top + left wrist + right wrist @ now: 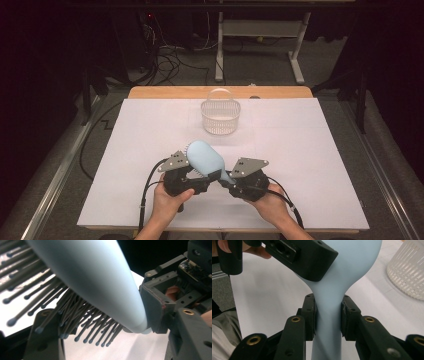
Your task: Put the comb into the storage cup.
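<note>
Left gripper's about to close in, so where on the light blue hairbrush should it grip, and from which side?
The right gripper is already shut on the hairbrush at its narrow handle neck. The left gripper probably does best on the oval head, one jaw on the smooth back and one among the bristles, coming from the person's left, away from the handle.

The hairbrush [205, 157] sits at the lower centre of the frame, above the bench [310, 150], between the left tool [192, 186] and the right tool [231, 184]. The basket [219, 117] stands behind it, toward the upper centre.
</note>
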The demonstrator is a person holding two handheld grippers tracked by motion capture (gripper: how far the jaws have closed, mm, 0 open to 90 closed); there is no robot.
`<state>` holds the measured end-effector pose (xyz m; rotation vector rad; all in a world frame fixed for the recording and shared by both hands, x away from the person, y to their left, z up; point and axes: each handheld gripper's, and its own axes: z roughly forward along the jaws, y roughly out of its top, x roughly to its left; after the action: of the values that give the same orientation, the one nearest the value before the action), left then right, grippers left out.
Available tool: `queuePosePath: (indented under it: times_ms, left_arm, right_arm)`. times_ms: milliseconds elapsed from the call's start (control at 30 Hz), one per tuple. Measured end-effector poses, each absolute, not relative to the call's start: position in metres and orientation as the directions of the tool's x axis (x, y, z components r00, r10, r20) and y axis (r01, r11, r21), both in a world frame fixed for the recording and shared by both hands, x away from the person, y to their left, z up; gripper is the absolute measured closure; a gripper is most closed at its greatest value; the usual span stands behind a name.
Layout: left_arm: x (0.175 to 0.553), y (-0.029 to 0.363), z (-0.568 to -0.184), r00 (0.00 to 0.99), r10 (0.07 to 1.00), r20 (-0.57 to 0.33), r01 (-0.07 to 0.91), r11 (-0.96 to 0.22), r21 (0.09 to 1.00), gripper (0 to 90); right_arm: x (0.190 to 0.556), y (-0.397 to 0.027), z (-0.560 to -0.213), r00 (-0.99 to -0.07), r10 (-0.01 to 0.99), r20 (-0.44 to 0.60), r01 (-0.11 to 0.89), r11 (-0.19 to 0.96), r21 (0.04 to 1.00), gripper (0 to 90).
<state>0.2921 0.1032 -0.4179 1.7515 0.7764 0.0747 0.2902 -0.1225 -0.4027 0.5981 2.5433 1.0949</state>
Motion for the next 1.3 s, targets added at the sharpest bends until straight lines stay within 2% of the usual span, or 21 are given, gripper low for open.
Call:
queuePosePath:
  times_ms: [400, 1300]
  left_arm:
    - [0.291, 0.105, -0.415, 0.769, 0.526, -0.364, 0.489, -0.117, 0.864, 43.5]
    - [0.280, 0.105, -0.400, 0.805, 0.516, -0.293, 0.424, -0.156, 0.892, 50.7]
  right_arm:
    - [0.292, -0.122, -0.404, -0.869, 0.486, -0.096, 0.267, 0.622, 0.736, 70.0]
    - [0.293, -0.122, -0.405, -0.884, 0.465, -0.040, 0.276, 0.589, 0.759, 68.4]
